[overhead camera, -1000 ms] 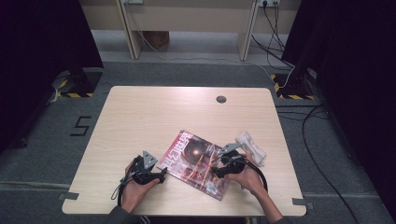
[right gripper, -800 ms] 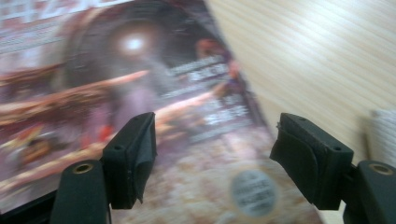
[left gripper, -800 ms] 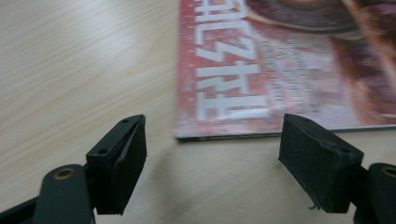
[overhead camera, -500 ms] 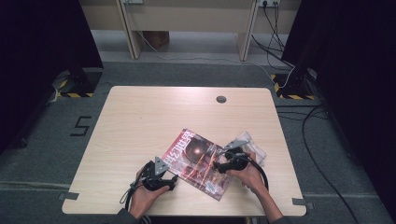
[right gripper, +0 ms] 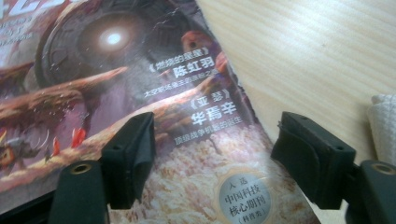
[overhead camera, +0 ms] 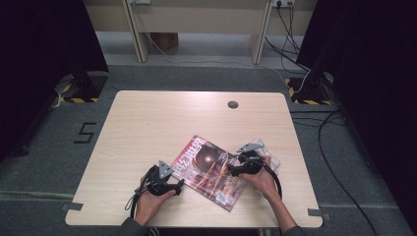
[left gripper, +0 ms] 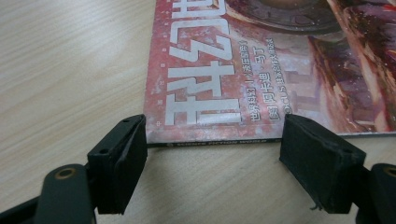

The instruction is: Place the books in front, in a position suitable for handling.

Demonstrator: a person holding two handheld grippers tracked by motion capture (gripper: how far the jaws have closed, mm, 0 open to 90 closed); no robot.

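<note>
magazine [overhead camera: 211, 169]: lies flat on the table [overhead camera: 147, 128], near its front edge, between my two hands | left gripper [left gripper: 212, 154]: jaws spread, at the magazine's spine edge, holding nothing | right gripper [right gripper: 212, 154]: jaws spread over the cover's right edge, holding nothing | white cloth [right gripper: 385, 123]: just beside the right gripper

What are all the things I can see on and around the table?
magazine: one, red and purple cover, flat on the table's near side
white packet: one, pale crinkly, right of the magazine, behind the right hand
table: one, light wood, with a dark round hole near its far edge
cables: several, black, on the grey floor at right
left gripper: one, black, jaws open at the magazine's edge
right gripper: one, black, jaws open over the cover
</note>
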